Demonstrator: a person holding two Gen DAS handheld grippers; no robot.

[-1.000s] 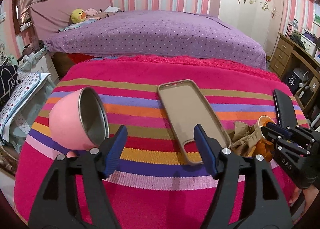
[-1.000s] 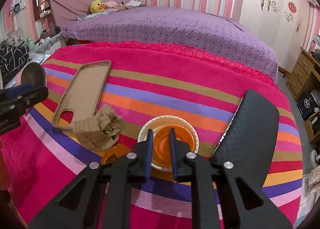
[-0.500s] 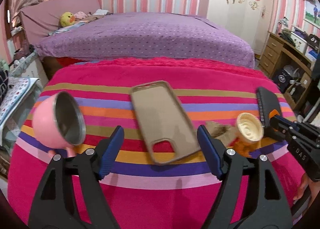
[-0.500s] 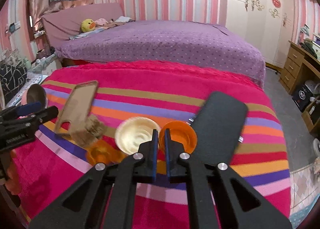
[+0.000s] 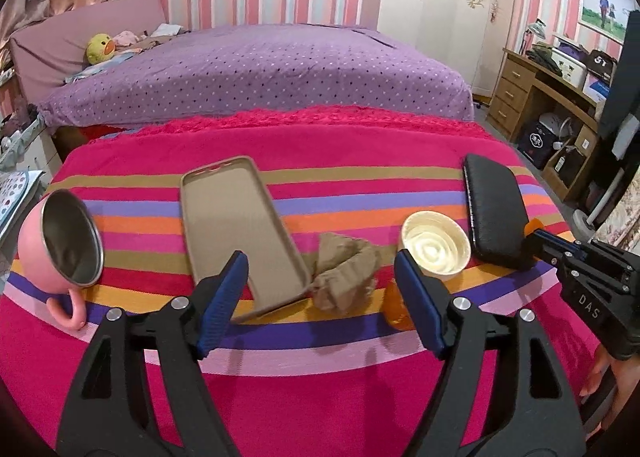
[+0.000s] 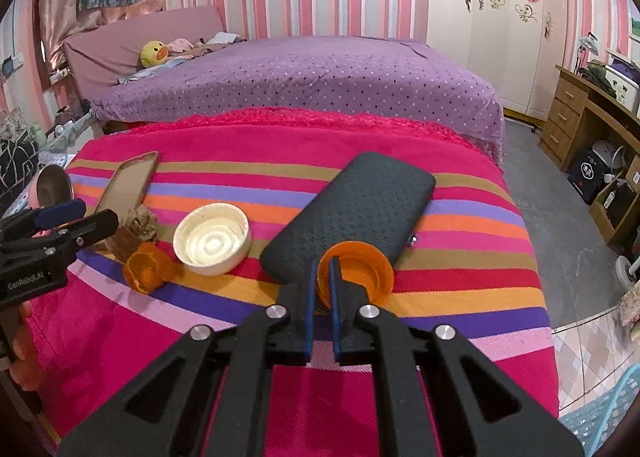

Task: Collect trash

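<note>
The right tool (image 6: pixel 323 281) is nearly closed, its blue pads pinching the rim of an orange cap (image 6: pixel 356 271) lifted above the striped worktop (image 6: pixel 460 281) beside the black phone case (image 6: pixel 352 213). The left tool (image 5: pixel 320 297) is wide open, holding nothing, over crumpled brown paper (image 5: pixel 344 277).

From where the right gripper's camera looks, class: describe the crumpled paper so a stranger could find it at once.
Start at the striped pink blanket, near its left side. The crumpled brown paper lies just in front of the tan phone case, left of the white lid. It alone is wrinkled and shapeless; its neighbours are smooth and rigid.
</note>
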